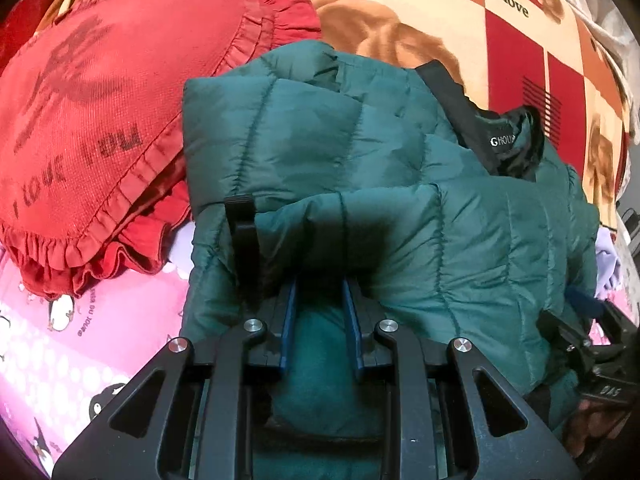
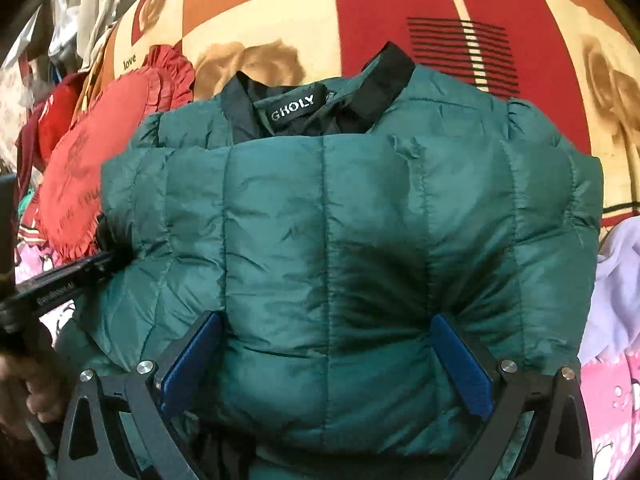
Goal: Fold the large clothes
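A bed fills the room's view, covered by a blanket point(image 2: 280, 4) in large red, orange and cream squares with printed tan roses and the word "love". Nearer the person, a pink sheet point(image 1: 100, 344) with small penguin figures lies under the work.

On top of these rests one green quilted jacket point(image 2: 328, 216), puffy, slick-surfaced and stitched in vertical channels. Its lower part is folded up over the chest, and the black collar point(image 2: 384, 68) with a "GHOLY" label point(image 2: 293, 109) shows beyond the fold.

One red heart-shaped cushion point(image 1: 92, 120), coarse-woven with a ruffled edge and dark lettering, sits just beside the jacket on its left, touching the sleeve side. A pale lilac cloth point(image 2: 624, 280) lies crumpled at the jacket's right edge. More loose clothes hang at the far left, too blurred to tell apart.

Two grippers work the near edge. The left gripper point(image 1: 319, 300) has its blue-padded fingers point(image 1: 289, 312) drawn close, pinching a ridge of the green fabric between them. The right gripper point(image 2: 328, 364) has its fingers point(image 2: 460, 364) spread wide, with a thick bulge of the folded jacket bunched between them and both pads against it. A hand point(image 2: 28, 384) grips the left tool's handle at the edge of the right view.
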Demonstrator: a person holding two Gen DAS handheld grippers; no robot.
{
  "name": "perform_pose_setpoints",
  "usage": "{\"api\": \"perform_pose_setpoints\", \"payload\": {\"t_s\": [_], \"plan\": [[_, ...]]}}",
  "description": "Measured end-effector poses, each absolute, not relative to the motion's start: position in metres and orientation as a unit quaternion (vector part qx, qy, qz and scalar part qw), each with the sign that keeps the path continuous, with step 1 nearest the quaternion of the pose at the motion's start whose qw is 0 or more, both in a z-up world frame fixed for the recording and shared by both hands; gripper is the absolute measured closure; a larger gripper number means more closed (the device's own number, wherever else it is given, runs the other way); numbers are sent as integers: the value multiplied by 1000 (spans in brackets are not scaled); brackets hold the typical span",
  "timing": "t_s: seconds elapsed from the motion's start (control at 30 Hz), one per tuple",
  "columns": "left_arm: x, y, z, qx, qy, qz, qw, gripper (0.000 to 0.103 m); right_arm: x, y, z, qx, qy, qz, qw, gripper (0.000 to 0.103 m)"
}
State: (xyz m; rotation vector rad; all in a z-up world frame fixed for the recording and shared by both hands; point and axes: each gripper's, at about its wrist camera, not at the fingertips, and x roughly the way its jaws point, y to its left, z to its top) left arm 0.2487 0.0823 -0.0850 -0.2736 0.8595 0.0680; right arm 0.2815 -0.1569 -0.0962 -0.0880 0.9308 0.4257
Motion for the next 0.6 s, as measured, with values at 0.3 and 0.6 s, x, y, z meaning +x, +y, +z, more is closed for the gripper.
{"api": "perform_pose_setpoints", "payload": {"t_s": [0.3, 0.6], "plan": [[216, 78, -35, -129, 343, 50, 929, 81, 278, -175, -63, -7, 425, 222, 878, 0], [233, 64, -79, -136, 437, 6, 889, 81, 273, -213, -76, 1, 448, 205, 870, 0]]}}
